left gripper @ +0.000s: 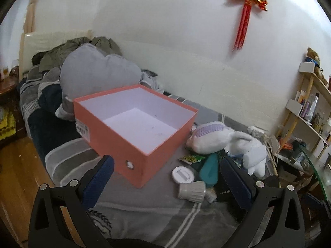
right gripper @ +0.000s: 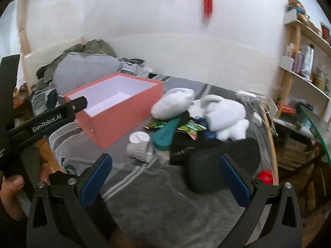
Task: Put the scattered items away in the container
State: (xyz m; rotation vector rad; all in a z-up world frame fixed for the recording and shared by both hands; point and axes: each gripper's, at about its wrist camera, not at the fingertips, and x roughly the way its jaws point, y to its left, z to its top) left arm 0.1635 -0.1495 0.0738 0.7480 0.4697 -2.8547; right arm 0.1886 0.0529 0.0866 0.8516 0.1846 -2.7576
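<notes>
The fingers [right gripper: 233, 178] of the right gripper [right gripper: 165, 175] are spread wide with nothing between them, above the grey bedspread [right gripper: 157, 202]; the left gripper [left gripper: 165, 175] is likewise open and empty. Just ahead, a grey ribbed cup [right gripper: 138, 149], a white lid [right gripper: 139, 137], a teal item [right gripper: 166, 135] and a plush rabbit [right gripper: 223, 111] are seen scattered mid-bed. The salmon box [right gripper: 124, 111], toward the headboard, is judged empty. A first pick seems pending: one item must be approached and closed upon.
</notes>
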